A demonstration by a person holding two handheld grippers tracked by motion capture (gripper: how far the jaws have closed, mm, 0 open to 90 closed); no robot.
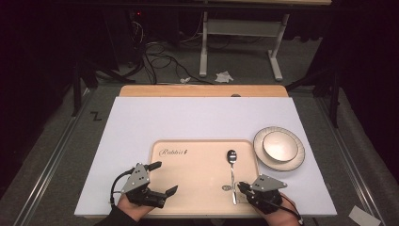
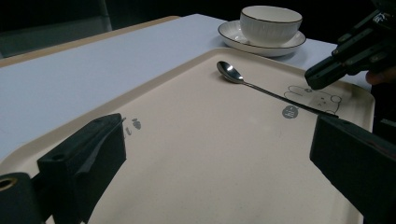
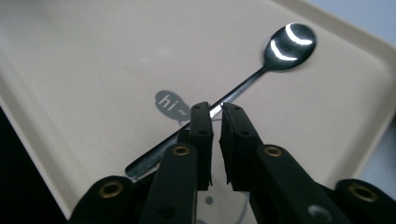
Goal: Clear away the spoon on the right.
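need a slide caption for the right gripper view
Right hand-held gripper, jaws nearly closed, poised over the handle of a shiny metal spoon on a beige tray.

Lab: floor cables (image 1: 160, 61), test table (image 1: 202, 117)

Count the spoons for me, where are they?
1. The spoon lies on the tray, bowl toward the saucer side, with its handle at the right gripper.
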